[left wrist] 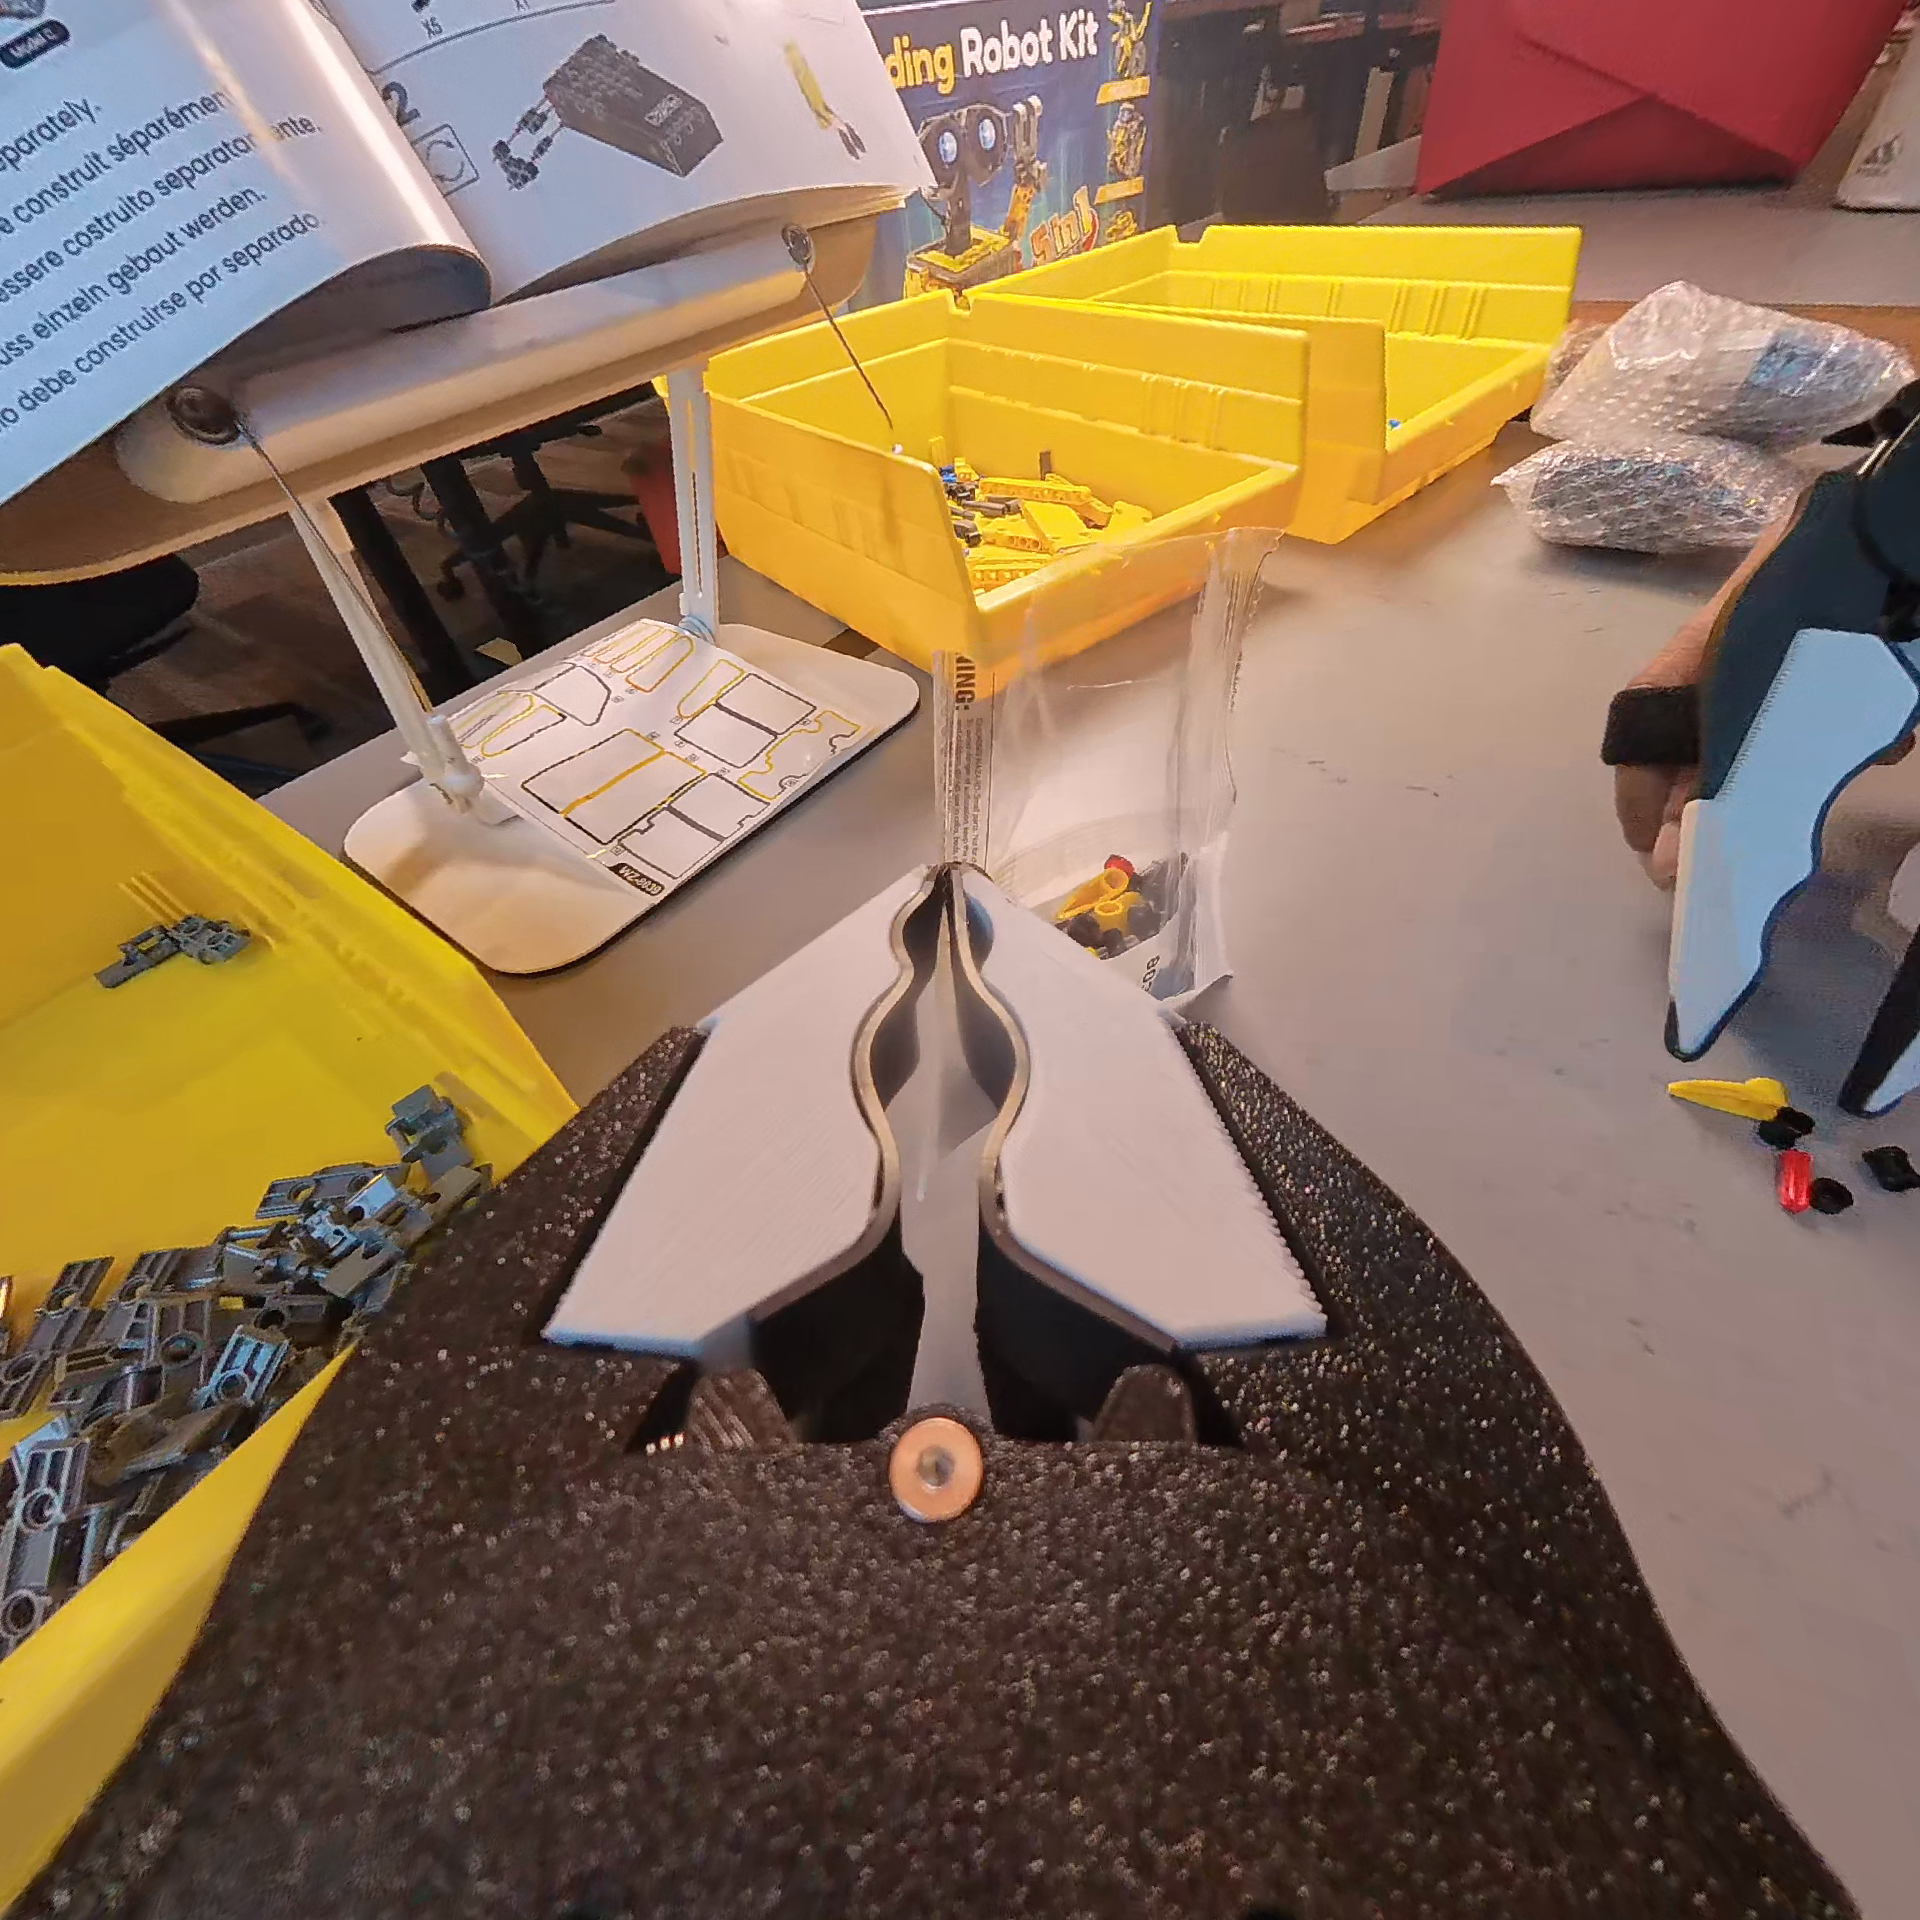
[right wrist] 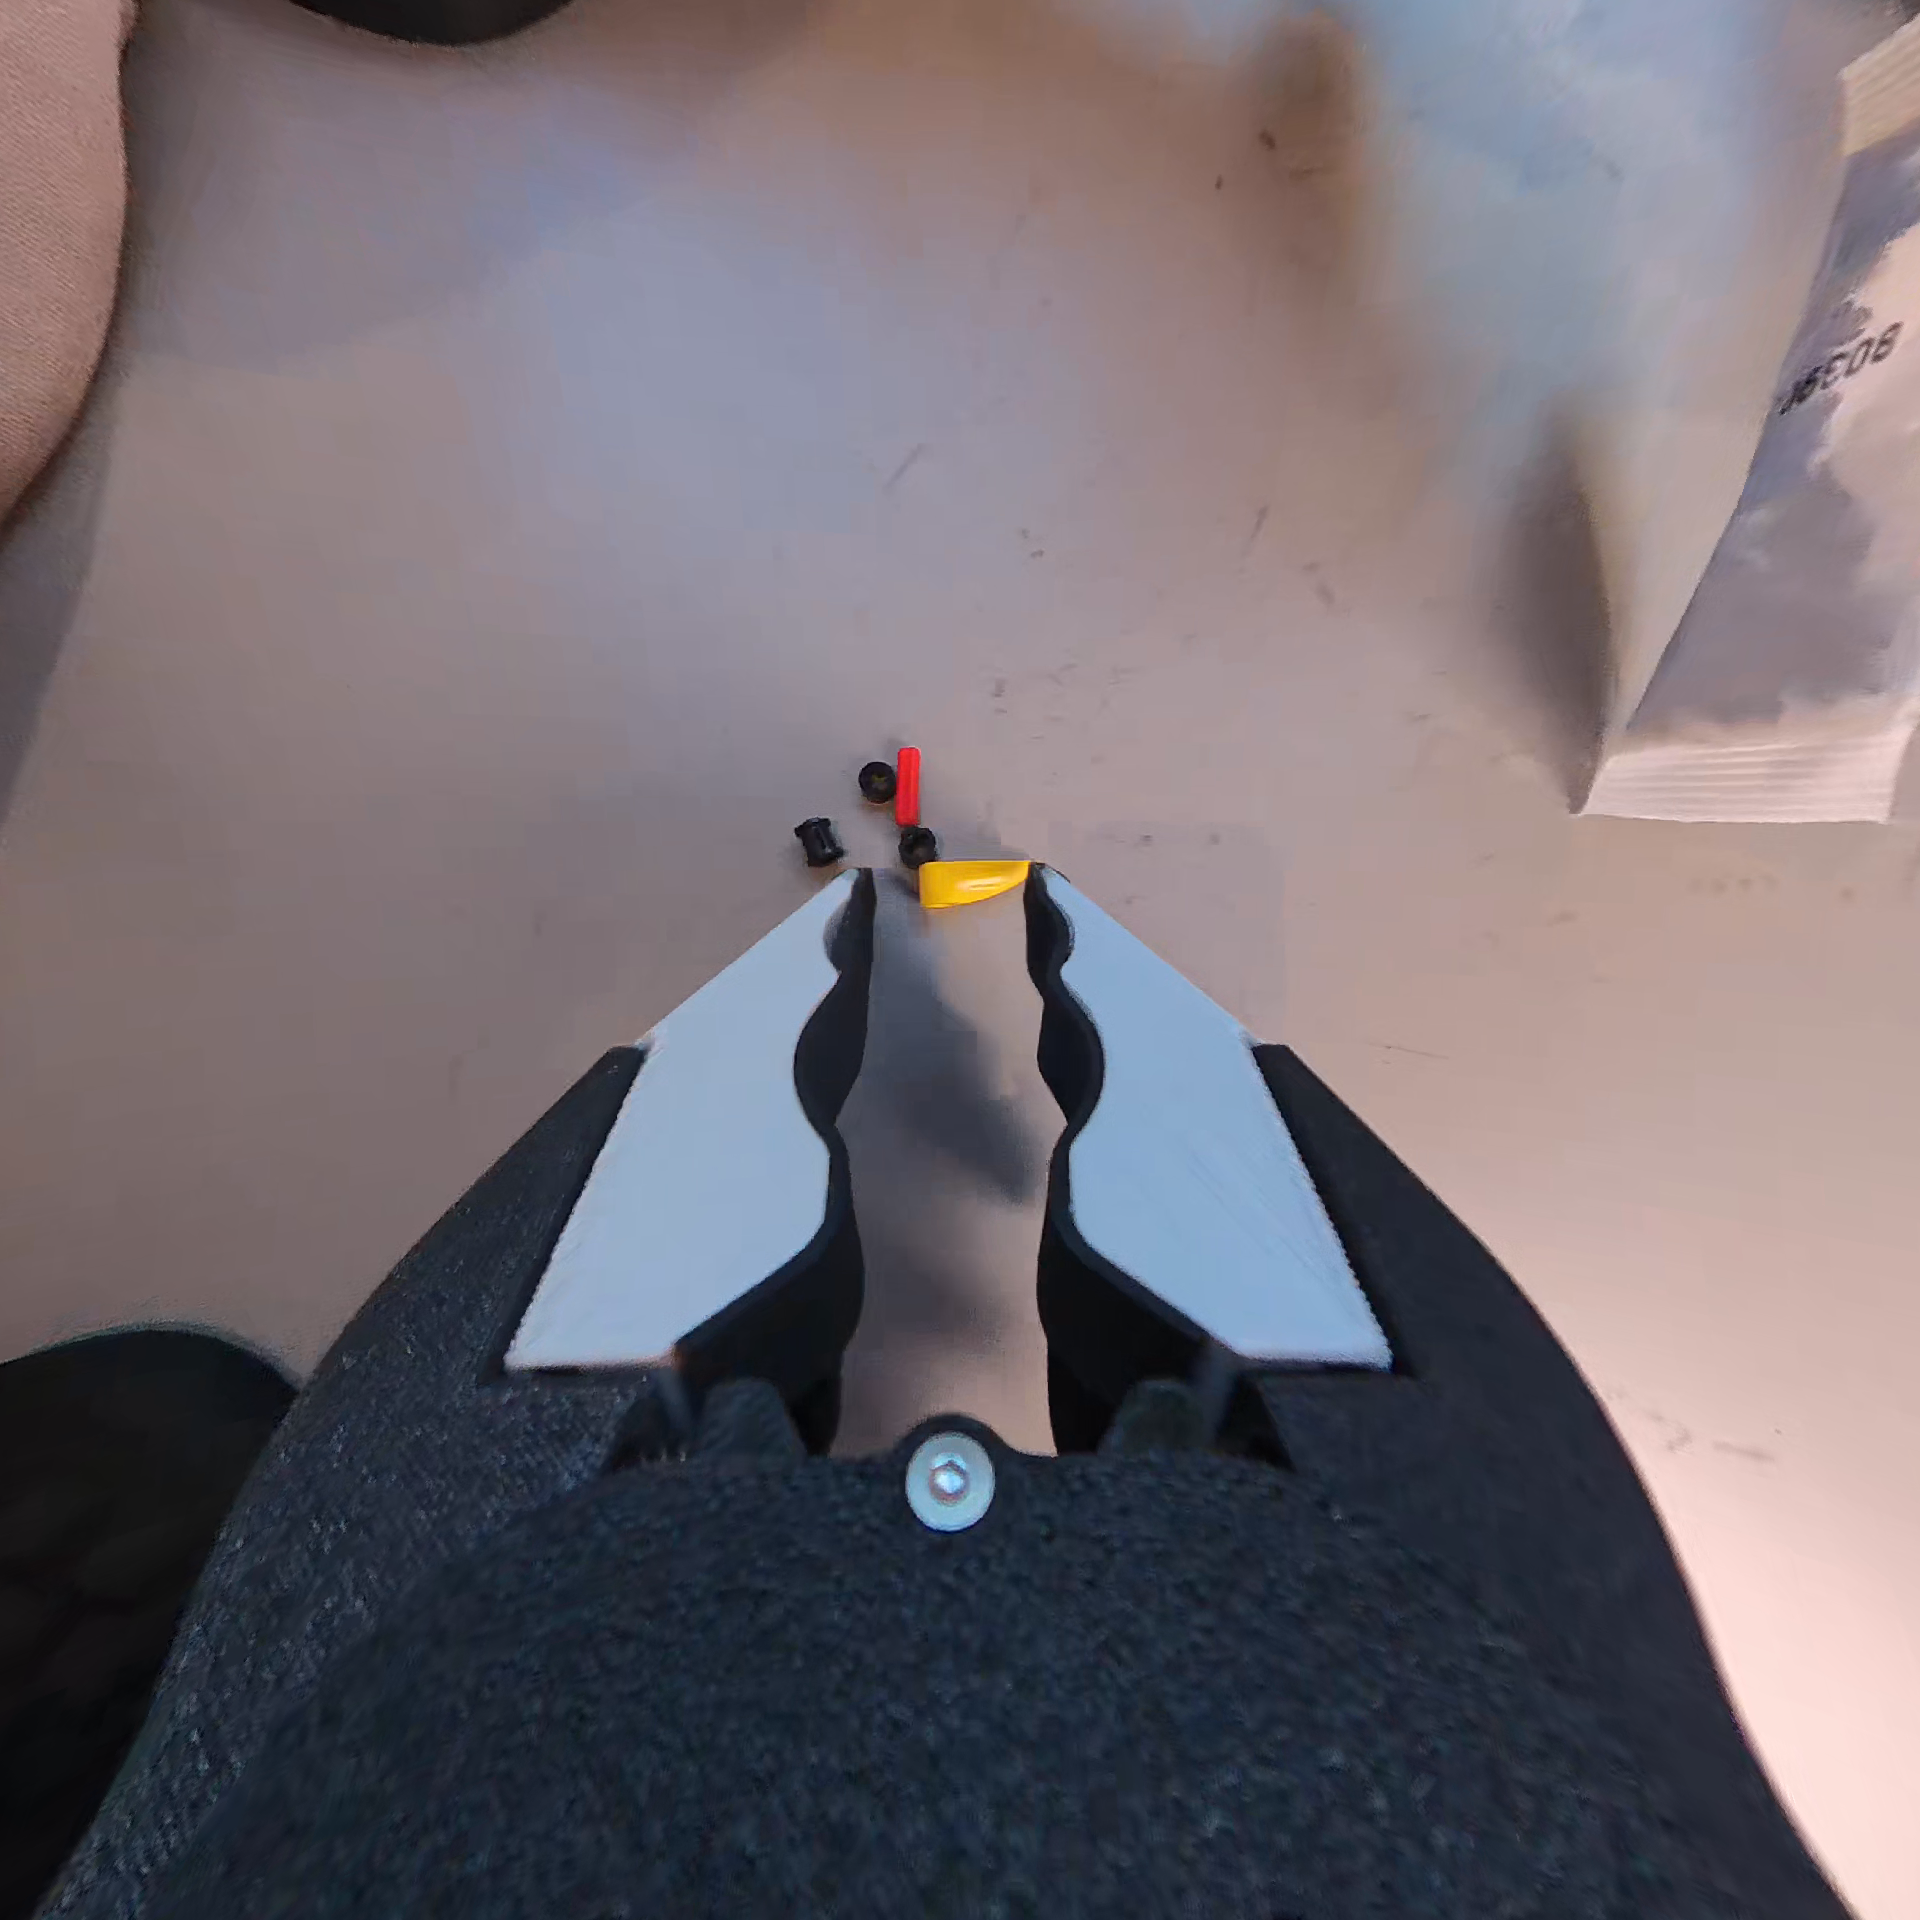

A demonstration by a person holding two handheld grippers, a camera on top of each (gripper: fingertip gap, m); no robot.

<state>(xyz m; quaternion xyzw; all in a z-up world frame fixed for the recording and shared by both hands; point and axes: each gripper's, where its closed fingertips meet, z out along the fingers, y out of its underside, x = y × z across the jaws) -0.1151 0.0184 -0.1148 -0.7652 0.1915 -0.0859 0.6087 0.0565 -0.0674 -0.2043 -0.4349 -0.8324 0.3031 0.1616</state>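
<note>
My left gripper (left wrist: 948,878) is shut on the edge of a clear plastic bag (left wrist: 1117,727) and holds it upright on the table; small yellow, black and red parts (left wrist: 1112,909) lie in its bottom. My right gripper (right wrist: 943,875) is open, pointing down at the table, its tips just above a small yellow wedge piece (right wrist: 966,883). Just beyond lie a red pin (right wrist: 908,785) and three small black connectors (right wrist: 878,777). In the left wrist view the right gripper (left wrist: 1787,1070) stands at the right over the same yellow piece (left wrist: 1725,1096) and red pin (left wrist: 1794,1179).
A yellow bin of grey parts (left wrist: 187,1299) sits at the left. A white book stand (left wrist: 634,769) holds an open instruction booklet (left wrist: 312,156). More yellow bins (left wrist: 1039,468) stand behind, with wrapped bags (left wrist: 1704,416) at right. The bag also shows at the right wrist view's edge (right wrist: 1808,540). Left tips to right tips: about 20 cm.
</note>
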